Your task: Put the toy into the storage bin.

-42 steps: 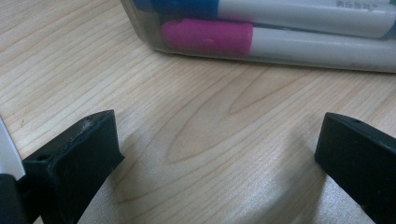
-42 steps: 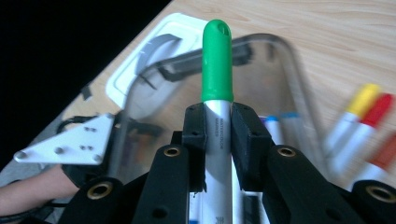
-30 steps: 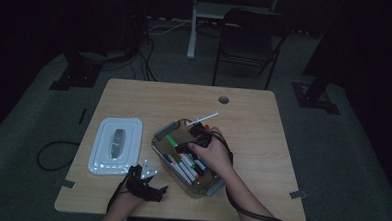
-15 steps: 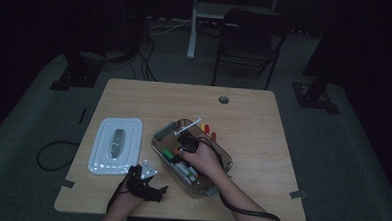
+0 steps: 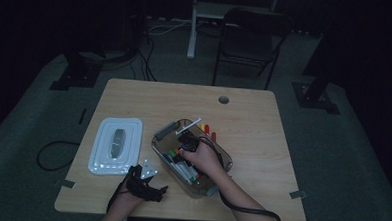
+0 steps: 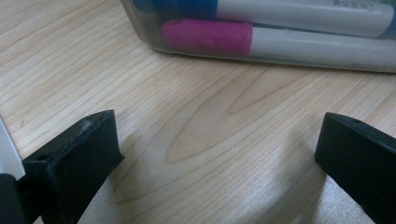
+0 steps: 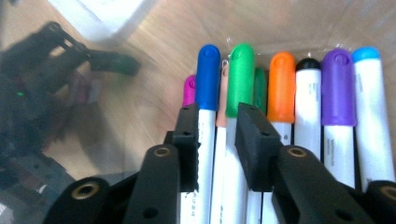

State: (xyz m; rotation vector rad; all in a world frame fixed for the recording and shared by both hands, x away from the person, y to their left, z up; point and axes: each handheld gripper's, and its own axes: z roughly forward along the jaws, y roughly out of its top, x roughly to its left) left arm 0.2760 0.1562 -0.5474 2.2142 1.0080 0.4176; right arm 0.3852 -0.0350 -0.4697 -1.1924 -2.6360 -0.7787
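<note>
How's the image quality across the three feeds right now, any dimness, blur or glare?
High view: dim overall, the bin hard to read. Left gripper view: bright, the pink marker soft, sheen on the table. Right gripper view: green marker sharp; the left gripper blurred through the bin wall.

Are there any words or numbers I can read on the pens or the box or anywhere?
No text here can be read.
White marker barrels in the clear plastic box: small grey print on the purple-capped marker, too blurred to read.
White barrel of the blue-capped marker: faint dark marks along the top edge, too blurred and cut off to read.
White plastic lid: no writing visible.
</note>
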